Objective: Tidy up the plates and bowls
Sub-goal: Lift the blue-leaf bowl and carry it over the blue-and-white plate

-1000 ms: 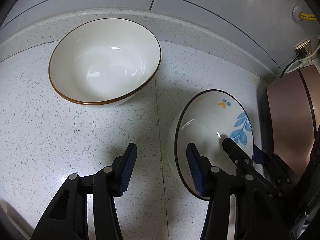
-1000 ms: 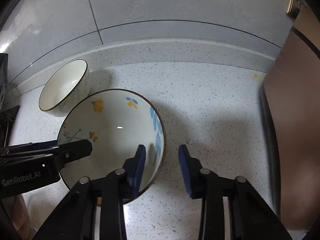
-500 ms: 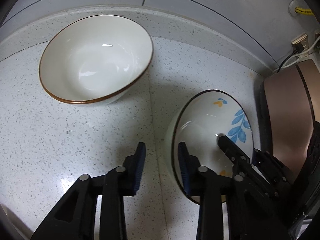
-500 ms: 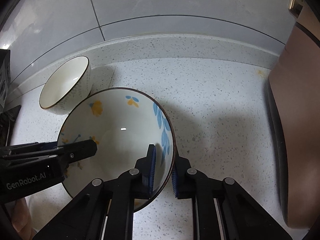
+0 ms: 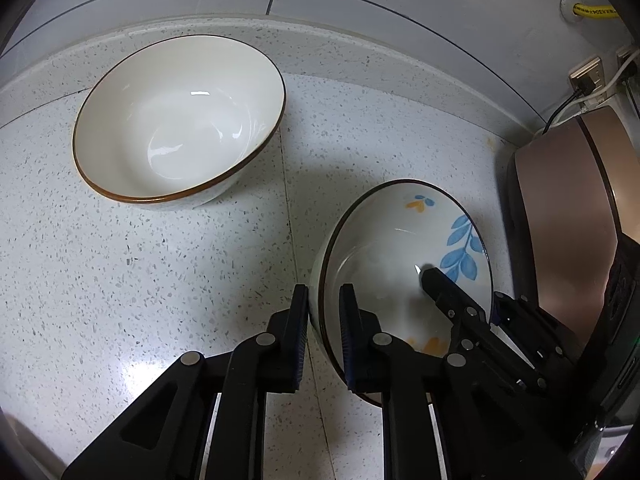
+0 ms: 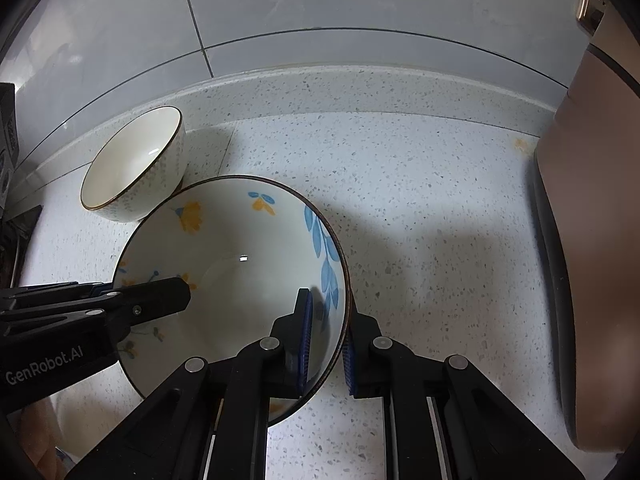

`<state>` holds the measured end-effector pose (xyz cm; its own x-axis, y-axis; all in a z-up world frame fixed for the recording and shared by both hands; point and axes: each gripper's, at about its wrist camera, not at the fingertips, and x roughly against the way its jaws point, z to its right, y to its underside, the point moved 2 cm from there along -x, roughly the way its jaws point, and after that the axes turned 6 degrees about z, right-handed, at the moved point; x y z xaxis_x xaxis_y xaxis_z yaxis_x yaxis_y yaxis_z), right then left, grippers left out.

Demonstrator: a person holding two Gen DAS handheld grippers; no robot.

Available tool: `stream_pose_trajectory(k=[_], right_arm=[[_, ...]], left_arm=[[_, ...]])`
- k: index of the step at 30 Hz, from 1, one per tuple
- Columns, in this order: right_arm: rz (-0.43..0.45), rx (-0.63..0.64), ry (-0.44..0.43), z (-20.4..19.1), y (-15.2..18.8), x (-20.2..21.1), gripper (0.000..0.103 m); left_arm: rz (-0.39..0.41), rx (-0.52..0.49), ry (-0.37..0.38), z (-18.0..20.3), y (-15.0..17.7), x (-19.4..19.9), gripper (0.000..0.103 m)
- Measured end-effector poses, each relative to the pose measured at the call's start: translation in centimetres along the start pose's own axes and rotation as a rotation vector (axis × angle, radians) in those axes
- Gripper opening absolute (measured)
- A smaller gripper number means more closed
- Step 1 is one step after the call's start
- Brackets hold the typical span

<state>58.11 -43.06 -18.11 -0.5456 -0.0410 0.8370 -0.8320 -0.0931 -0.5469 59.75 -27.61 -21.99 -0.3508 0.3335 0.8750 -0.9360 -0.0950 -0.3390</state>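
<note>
A floral bowl (image 5: 400, 240) with blue leaves and yellow flowers sits on the speckled counter; it also shows in the right wrist view (image 6: 240, 248). My left gripper (image 5: 324, 328) is shut on its left rim, one finger inside and one outside. My right gripper (image 6: 326, 340) is shut on its right rim the same way. A plain white bowl with a brown rim (image 5: 180, 120) stands behind and to the left, and shows in the right wrist view (image 6: 132, 168) touching or nearly touching the floral bowl.
A brown appliance (image 5: 572, 208) stands close to the right of the floral bowl, also in the right wrist view (image 6: 592, 260). A tiled wall (image 6: 360, 8) with sockets and cables (image 5: 588, 80) bounds the counter (image 5: 120, 280) at the back.
Both grippers have closed on the floral bowl's rim, the right one first, then the left. The bowl appears slightly raised and tilted.
</note>
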Motion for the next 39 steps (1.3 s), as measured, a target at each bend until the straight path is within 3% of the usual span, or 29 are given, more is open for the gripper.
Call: stream_pose_trajectory(k=[7,20,30,39], right_arm=[[-0.021,-0.078,-0.063,0.9,0.0,0.1,0.012],[-0.02,-0.07,-0.058,0.5,0.8,1.6,0.011],[0.015,-0.07,-0.042,-1.5,1.9,7.1,0.011],[0.029,-0.076,-0.024,-5.5,4.6,13.5,0.011]], left_arm=[[-0.01,-0.01,-0.001,0.4,0.1,-0.2,0.012],[-0.015,-0.014,0.018,0.4,0.4,0.4,0.012],[0.017,-0.018,0.064,0.1,1.7,4.3,0.011],[0.034,-0.041,0.103,-1.2,5.3,10.4,0.011]])
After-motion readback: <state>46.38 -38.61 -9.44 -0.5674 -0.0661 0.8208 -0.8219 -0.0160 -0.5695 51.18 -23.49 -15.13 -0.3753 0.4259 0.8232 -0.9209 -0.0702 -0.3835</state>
